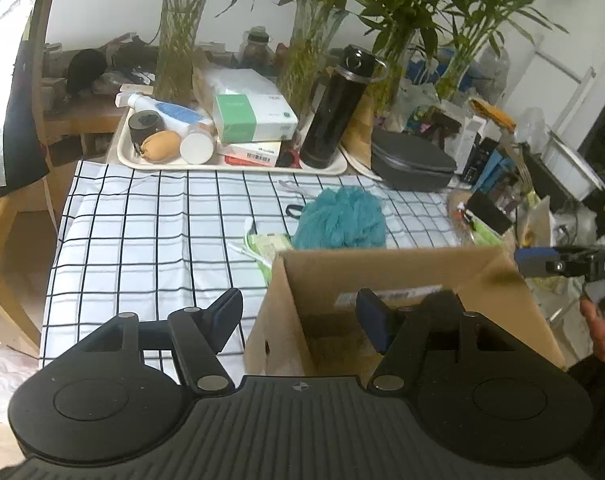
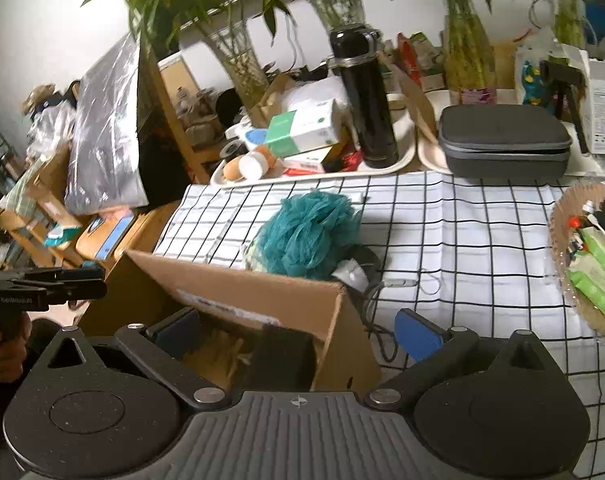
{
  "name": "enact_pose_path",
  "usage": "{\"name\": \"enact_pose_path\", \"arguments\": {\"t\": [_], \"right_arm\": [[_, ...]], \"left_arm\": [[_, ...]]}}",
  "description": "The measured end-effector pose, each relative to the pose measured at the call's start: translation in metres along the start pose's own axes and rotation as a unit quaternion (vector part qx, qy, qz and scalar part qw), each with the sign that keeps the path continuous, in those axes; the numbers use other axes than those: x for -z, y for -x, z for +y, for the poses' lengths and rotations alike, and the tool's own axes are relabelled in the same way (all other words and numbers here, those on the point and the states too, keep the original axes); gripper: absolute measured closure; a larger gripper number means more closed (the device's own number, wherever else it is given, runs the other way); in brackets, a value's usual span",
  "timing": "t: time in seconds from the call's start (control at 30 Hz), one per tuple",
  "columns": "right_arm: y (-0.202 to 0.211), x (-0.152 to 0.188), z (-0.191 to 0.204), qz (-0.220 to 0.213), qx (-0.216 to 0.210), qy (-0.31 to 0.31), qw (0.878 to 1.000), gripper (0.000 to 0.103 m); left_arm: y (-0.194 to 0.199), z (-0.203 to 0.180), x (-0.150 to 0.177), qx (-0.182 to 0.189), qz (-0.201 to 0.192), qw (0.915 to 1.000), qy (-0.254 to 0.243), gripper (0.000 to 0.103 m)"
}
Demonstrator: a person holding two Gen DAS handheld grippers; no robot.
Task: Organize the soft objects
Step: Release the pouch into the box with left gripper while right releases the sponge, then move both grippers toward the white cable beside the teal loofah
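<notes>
Worktop (image 1: 142,232) under a white cloth with a black grid fills my left wrist view. My left gripper (image 1: 298,312) has its jaws released, with nothing between them; one finger sits over the cloth, the other over the open cardboard box (image 1: 382,272) at the near edge. Just beyond the box's far wall lies the teal mesh sponge (image 1: 342,218), resting on the cloth and partly on a pale green packet (image 1: 268,244). Behind it, a cream tray (image 1: 230,166) carries a black flask (image 1: 334,116), a green-and-white carton (image 1: 254,118) and a tan pouch (image 1: 162,146). A grey zip case (image 1: 412,164) sits to the right of the tray. At the right edge I see my right gripper (image 1: 558,266) from the side, with the person's hand (image 1: 602,328) below it.

From the right wrist, my right gripper (image 2: 298,332) also has its jaws released and empty; the left finger hangs over the box (image 2: 262,288), the right one over the cloth beside it. The teal mesh sponge (image 2: 306,232) lies on the worktop (image 2: 482,240), just behind the box's far wall and outside it. A dark cable (image 2: 376,320) trails beside the box's right wall. The black flask (image 2: 364,100) stands upright on the tray (image 2: 398,162), the grey case (image 2: 502,144) to its right. A woven basket (image 2: 562,216) with green packets sits at the right edge. My left gripper (image 2: 62,280) shows at the far left; from here I cannot tell how its jaws stand.
</notes>
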State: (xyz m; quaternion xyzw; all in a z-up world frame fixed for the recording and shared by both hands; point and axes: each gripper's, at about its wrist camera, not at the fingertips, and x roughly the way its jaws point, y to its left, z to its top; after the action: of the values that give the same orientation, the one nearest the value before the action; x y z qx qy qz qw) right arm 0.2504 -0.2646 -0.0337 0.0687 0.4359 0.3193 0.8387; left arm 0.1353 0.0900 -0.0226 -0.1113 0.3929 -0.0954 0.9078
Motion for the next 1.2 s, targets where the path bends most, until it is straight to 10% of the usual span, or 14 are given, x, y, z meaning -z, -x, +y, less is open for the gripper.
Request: {"name": "enact_pose_path", "arguments": {"t": [0.6,1.2], "right_arm": [[-0.006,-0.013,-0.026,-0.052,0.065,-0.043,0.996,0.0],[-0.034,-0.038,-0.054,-0.048,0.102,-0.023,0.993,0.0]], "left_arm": [[-0.063,0.063,-0.04,0.024,-0.016,0.9939,0.107,0.042],[-0.177,0.108,-0.041,0.106,0.129,0.9577,0.234,0.064]]}}
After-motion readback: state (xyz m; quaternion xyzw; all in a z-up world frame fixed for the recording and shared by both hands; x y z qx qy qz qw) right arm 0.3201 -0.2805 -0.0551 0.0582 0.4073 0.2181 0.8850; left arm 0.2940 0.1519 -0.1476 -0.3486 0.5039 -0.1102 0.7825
